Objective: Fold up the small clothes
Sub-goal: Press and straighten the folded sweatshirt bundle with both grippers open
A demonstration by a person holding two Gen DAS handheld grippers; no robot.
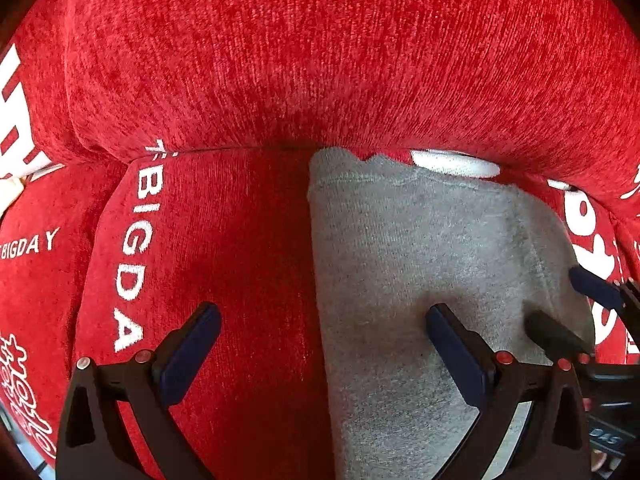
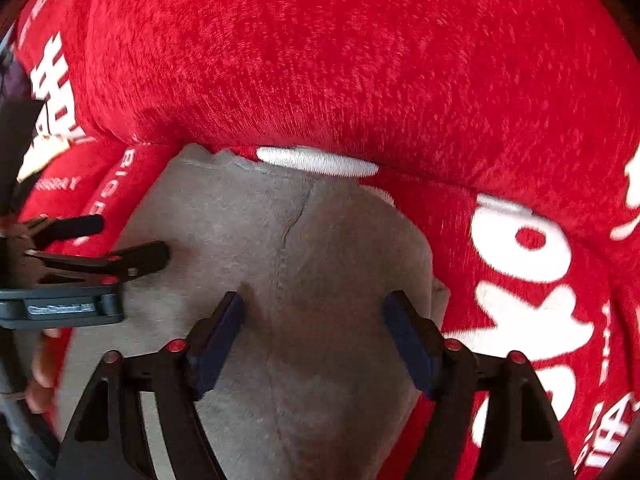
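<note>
A small grey garment (image 1: 420,264) lies flat on a red seat cushion (image 1: 240,240) and reaches back to the backrest. My left gripper (image 1: 320,320) is open and straddles the garment's left edge, one finger over red fabric, the other over grey. My right gripper (image 2: 316,312) is open and empty, low over the middle of the grey garment (image 2: 312,248), which shows a seam line down its centre. The left gripper also shows in the right wrist view (image 2: 128,240), and the right gripper shows at the right edge of the left wrist view (image 1: 576,304).
A red sofa backrest (image 1: 320,60) rises right behind the garment. The red cover carries white lettering (image 1: 136,248) and large white characters (image 2: 528,272) to the right. A person's hand (image 2: 40,364) shows at the lower left.
</note>
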